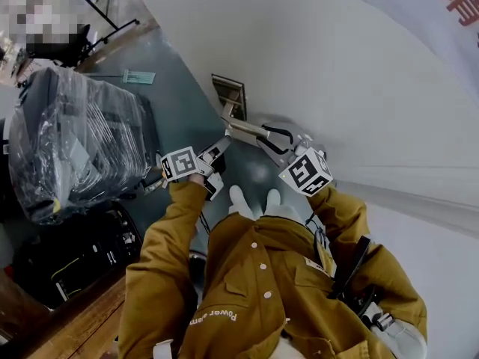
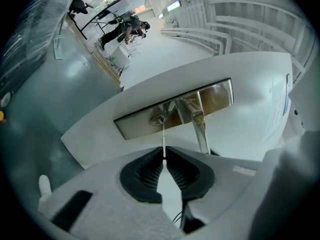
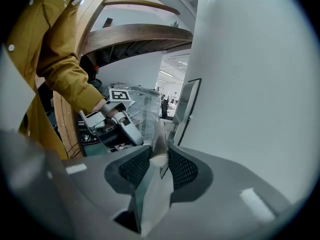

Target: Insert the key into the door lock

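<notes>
Left hand-held gripper [image 2: 164, 155] pinches the key [image 2: 163, 140], blade running up frame centre, long axis aimed at the keyhole [image 2: 158, 119] just above its tip; right hand-held gripper [image 3: 160, 156] clamps the door handle [image 3: 155, 140] alongside.

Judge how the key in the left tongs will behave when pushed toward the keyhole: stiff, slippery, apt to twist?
The key looks a thin metal blade, so probably stiff and light. The left tongs pinch only its rear end, so it may pivot or slip if its tip meets the keyhole off-line.
</notes>
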